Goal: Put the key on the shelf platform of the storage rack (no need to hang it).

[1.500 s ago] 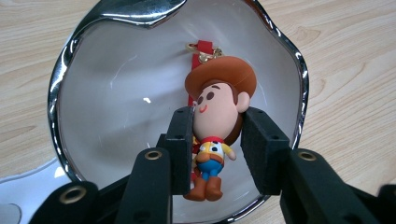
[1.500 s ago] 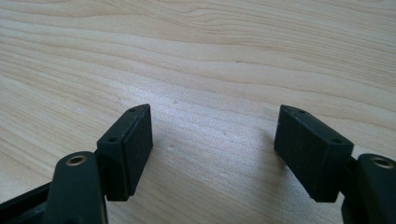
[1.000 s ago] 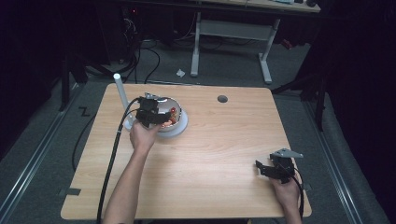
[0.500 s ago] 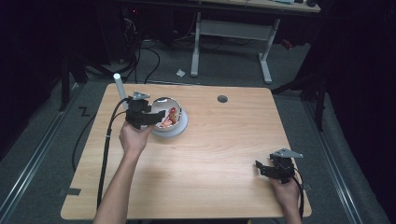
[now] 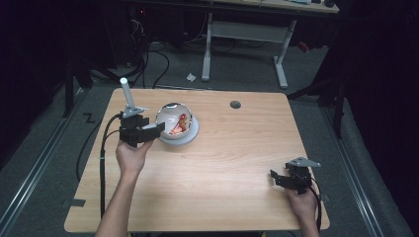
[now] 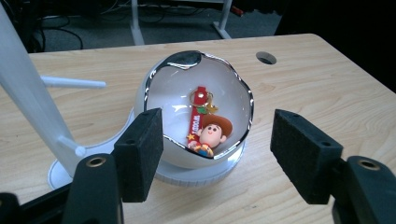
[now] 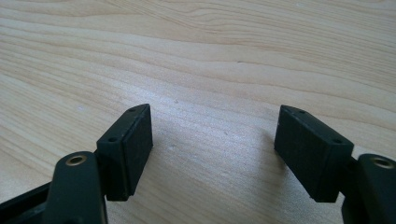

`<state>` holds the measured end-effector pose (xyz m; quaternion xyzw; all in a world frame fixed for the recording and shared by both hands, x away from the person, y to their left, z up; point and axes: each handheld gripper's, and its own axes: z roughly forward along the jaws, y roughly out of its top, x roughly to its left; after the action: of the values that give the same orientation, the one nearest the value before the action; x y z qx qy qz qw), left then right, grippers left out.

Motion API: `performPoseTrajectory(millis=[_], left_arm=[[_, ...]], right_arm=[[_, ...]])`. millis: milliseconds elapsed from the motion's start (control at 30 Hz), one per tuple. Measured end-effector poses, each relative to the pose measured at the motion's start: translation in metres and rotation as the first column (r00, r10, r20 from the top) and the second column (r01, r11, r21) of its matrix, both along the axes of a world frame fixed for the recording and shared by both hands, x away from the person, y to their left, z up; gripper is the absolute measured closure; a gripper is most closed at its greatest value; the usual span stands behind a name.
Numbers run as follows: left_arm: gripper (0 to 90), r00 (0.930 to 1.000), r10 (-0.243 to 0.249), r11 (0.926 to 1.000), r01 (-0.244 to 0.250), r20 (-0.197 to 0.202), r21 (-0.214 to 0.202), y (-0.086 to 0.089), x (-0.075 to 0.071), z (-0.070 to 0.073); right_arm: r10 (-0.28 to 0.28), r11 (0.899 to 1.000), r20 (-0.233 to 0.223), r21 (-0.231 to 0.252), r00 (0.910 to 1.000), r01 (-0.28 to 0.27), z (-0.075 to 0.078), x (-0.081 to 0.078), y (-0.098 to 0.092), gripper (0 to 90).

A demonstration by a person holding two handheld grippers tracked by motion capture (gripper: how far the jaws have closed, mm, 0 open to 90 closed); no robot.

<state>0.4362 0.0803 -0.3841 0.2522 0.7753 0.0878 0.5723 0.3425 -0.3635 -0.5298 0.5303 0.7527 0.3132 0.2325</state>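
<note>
A white egg-shaped bowl [image 5: 177, 123] [image 6: 201, 107] with a chrome rim stands on a round white base at the table's back left. Inside it lies a cowboy-figure keychain [image 6: 205, 128] [image 5: 179, 124] with a red strap and a gold ring. My left gripper [image 5: 148, 132] [image 6: 217, 158] is open just in front of the bowl, its pads apart and holding nothing. Near the table's front right corner my right gripper [image 5: 280, 178] [image 7: 215, 149] is open above bare wood.
A white stand [image 5: 126, 97] [image 6: 28, 102] with thin side pegs rises just left of the bowl. A round cable hole [image 5: 235, 104] [image 6: 266, 58] is in the wooden table [image 5: 222, 158] at the back. Desk legs and cables sit beyond the far edge.
My left gripper has drawn back from over the bowl toward the left and front, and now sits beside the bowl. The right gripper has stayed put.
</note>
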Motion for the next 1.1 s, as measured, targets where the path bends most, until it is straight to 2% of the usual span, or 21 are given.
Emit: performPoseTrajectory(millis=[33, 200, 300, 433, 467, 533, 567, 633, 733, 900, 967, 1100], left_arm=[[34.7, 1.0, 0.001, 0.9999, -0.001, 0.0, -0.012, 0.001, -0.003, 0.0], [32.8, 0.9999, -0.007, 0.9998, 0.007, 0.007, -0.018, 0.004, -0.012, -0.002], [32.2, 0.9996, -0.019, 0.9998, 0.019, 0.023, -0.004, 0.004, -0.017, -0.005], [32.2, 0.9997, -0.017, 0.9998, 0.018, 0.014, -0.001, 0.003, -0.023, -0.007], [32.1, 0.9994, -0.03, 0.9995, 0.03, 0.02, 0.011, 0.003, -0.024, -0.008], [32.1, 0.9997, -0.024, 0.9997, 0.024, 0.009, -0.01, 0.002, -0.026, -0.007], [32.0, 0.9991, -0.036, 0.9993, 0.036, 0.022, 0.003, 0.003, -0.027, -0.008], [31.9, 0.9993, -0.033, 0.9994, 0.033, 0.019, -0.014, 0.002, -0.03, -0.008], [31.9, 0.9986, -0.046, 0.9989, 0.046, 0.027, -0.008, 0.002, -0.034, -0.01], [31.9, 0.999, -0.042, 0.9986, 0.042, 0.013, -0.032, 0.0, -0.039, -0.011], [31.9, 0.9981, -0.055, 0.9982, 0.056, 0.026, -0.021, 0.0, -0.041, -0.013], [31.9, 0.9987, -0.049, 0.9981, 0.049, 0.016, -0.036, 0.0, -0.043, -0.014]], right_arm=[[-0.002, 1.0, -0.001, 0.002, 1.0, 0.002, 0.0, 0.0, 0.0, 27.9], [-0.002, 1.0, -0.001, 0.002, 1.0, 0.002, 0.0, 0.0, 0.0, 28.0], [0.0, 1.0, 0.0, 0.001, 1.0, 0.0, 0.0, 0.0, 0.0, 27.9], [-0.001, 1.0, 0.0, 0.001, 1.0, 0.001, 0.0, 0.0, 0.0, 28.0], [-0.001, 1.0, 0.001, 0.001, 1.0, 0.001, 0.0, 0.0, 0.0, 27.9], [-0.001, 1.0, 0.001, 0.001, 1.0, 0.001, 0.0, 0.0, 0.0, 27.9], [-0.003, 1.0, 0.0, 0.001, 1.0, 0.003, 0.0, 0.0, 0.0, 27.9], [-0.002, 1.0, 0.0, 0.001, 1.0, 0.002, 0.0, -0.001, 0.0, 27.9], [-0.003, 1.0, 0.0, 0.002, 1.0, 0.003, 0.0, -0.001, 0.001, 27.9], [-0.003, 1.0, 0.0, 0.001, 1.0, 0.003, 0.0, -0.001, 0.001, 27.9], [-0.002, 1.0, 0.0, 0.0, 1.0, 0.002, 0.0, -0.001, 0.001, 27.8], [-0.002, 1.0, 0.0, 0.0, 1.0, 0.002, 0.0, -0.001, 0.001, 27.8]])
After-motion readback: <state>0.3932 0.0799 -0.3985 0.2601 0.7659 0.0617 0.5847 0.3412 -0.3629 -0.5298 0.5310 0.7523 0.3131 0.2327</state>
